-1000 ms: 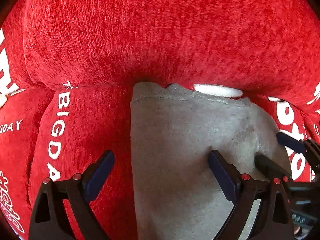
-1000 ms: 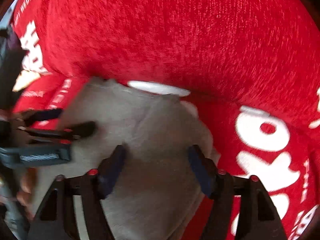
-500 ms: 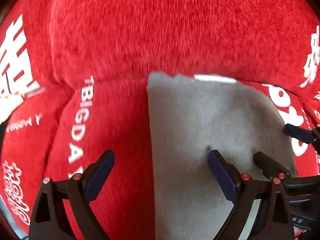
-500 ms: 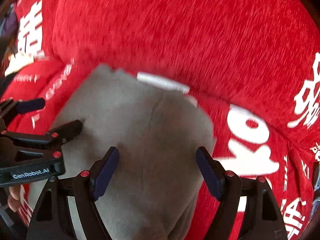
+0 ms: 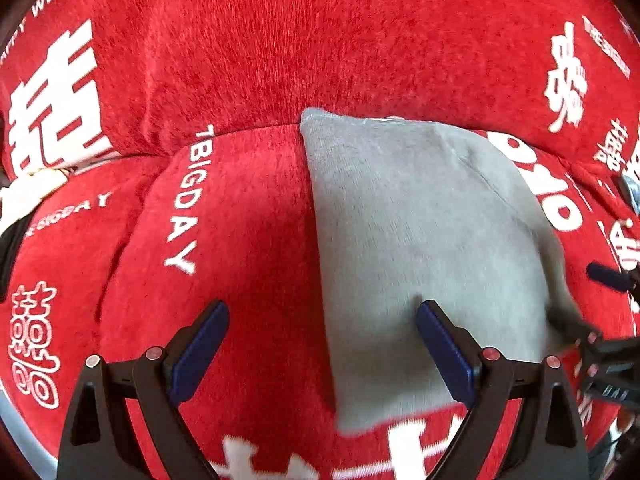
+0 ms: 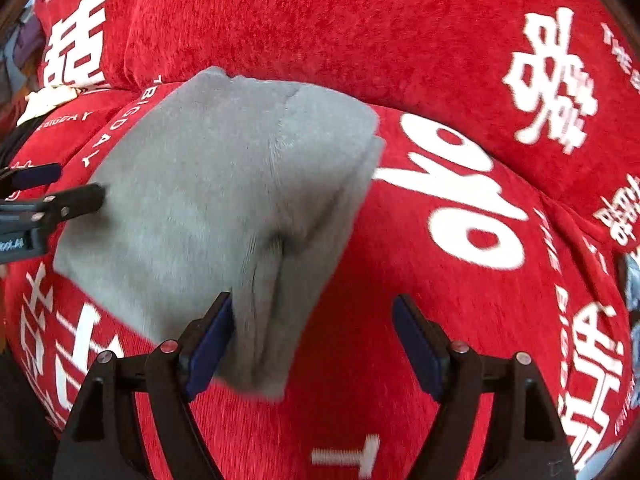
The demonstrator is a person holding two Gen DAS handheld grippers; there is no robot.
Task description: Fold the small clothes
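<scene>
Nearest each lens, both tools stood with jaws spread wide and nothing clamped: the left gripper (image 5: pixel 322 326) hung over the left edge of the folded grey garment (image 5: pixel 420 248), one blue pad above the grey cloth and the other above the red cover, while the right gripper (image 6: pixel 312 322) hung over the garment's right-hand front corner, its left pad just at the cloth's thick folded edge and its right pad over bare red fabric; whether that left pad actually touched the cloth could not be told. The garment lay flat on the red sofa cover (image 5: pixel 248 240), a neat rectangle with stacked layers showing along its right side, its far end reaching the seam where the seat met the backrest (image 5: pixel 360 40). To the left of the garment, white letters read "BIGDAY" running away from the camera, and a second, partly blurred "BIGDAY" sat further left. To its right, large white rounded letters could not be read for sure. Beyond the garment, the backrest carried large white Chinese characters and, at the upper left, part of the word "WEDDI".
</scene>
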